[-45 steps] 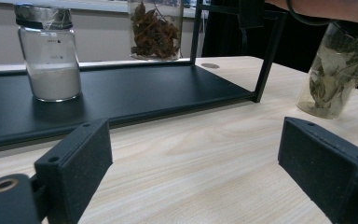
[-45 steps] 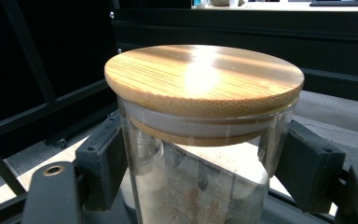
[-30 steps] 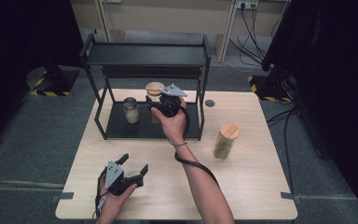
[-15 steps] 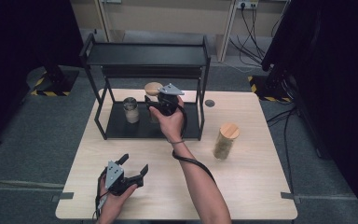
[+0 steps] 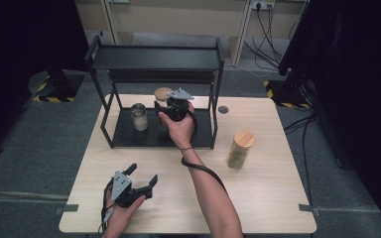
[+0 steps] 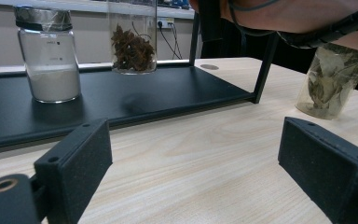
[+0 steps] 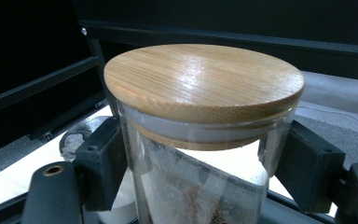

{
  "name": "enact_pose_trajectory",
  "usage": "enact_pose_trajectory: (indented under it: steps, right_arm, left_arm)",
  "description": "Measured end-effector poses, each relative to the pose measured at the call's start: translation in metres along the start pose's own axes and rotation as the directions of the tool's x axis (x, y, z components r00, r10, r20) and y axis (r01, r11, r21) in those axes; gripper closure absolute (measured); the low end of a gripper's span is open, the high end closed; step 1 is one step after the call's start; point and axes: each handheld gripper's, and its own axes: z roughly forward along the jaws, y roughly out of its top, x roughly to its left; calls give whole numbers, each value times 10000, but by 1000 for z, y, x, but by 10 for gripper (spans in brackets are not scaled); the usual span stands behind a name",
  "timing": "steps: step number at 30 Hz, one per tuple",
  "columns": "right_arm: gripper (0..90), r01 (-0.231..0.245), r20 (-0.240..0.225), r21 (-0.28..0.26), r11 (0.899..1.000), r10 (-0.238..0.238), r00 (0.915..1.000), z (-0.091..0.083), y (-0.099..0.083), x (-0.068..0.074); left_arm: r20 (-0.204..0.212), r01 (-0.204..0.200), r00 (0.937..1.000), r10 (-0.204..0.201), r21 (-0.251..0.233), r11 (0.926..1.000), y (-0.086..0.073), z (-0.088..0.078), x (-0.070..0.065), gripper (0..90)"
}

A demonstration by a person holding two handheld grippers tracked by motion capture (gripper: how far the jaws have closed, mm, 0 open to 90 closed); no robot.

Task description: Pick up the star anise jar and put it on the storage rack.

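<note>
Where the table's (image 5: 278, 198) near-left corner lies, the left gripper (image 5: 143, 179) rests in the hand with jaws spread wide, grasping nothing; bare wood stretches ahead to the black rack (image 5: 204, 136). On the rack's lower shelf, a metal-lidded jar of white powder (image 5: 140, 117) stands left, well apart from the gripper. Beside it, the right gripper (image 7: 200, 163) clasps the wooden-lidded jar (image 7: 204, 126) below its lid; that jar's base is hidden. Near the table's right edge stands a leaf-filled jar (image 5: 240, 149), clear of everything.
</note>
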Motion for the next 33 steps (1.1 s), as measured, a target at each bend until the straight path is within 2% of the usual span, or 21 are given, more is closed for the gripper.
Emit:
enact_pose_trajectory:
  steps: [14,33]
  right_arm:
    - [253,-78,202,185,9998,74,9998,14,-9,-1]
    - [253,-127,292,156,9998,123,9995,22,-6,-2]
  left_arm:
    - [21,-27,10000,27,-27,10000,0,0,0,93]
    - [34,-29,10000,29,-42,10000,0,0,0,91]
